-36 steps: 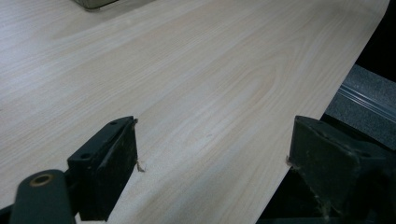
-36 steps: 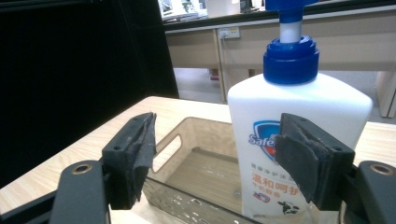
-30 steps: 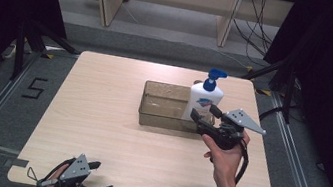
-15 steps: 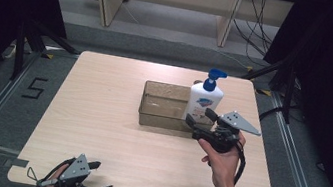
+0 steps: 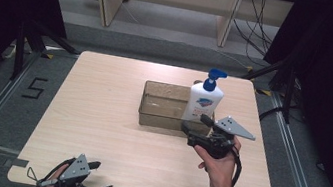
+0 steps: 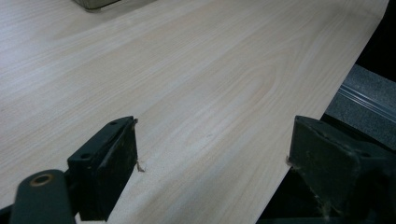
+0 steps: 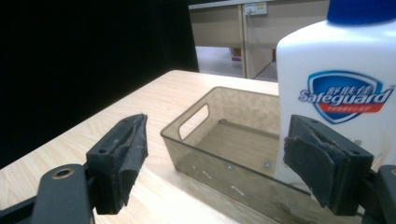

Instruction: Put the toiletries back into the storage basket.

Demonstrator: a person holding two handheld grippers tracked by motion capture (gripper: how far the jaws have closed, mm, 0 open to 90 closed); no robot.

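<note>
A white soap bottle (image 5: 202,102) with a blue pump stands upright inside the right end of a clear brownish bin (image 5: 161,115) at mid-table. My right gripper (image 5: 195,123) is open, held low against the bin's front right corner and aimed at the bottle's base. In the right gripper view the bottle (image 7: 343,84) rises just behind the right jaw, and the bin (image 7: 201,121) lies between the jaws of the right gripper (image 7: 219,163). My left gripper (image 5: 101,177) rests open at the table's front left edge. Bare wood lies between the jaws of the left gripper (image 6: 212,158).
The wooden table (image 5: 100,113) has bare surface left of the bin and in front of it. Its front edge (image 6: 322,102) drops to a dark floor with a metal rail. Shelving legs (image 5: 225,27) and cables stand beyond the far edge.
The right gripper has slid a little to the left, closer to the bin's front right corner and the bottle's base. The left gripper has stayed put.
</note>
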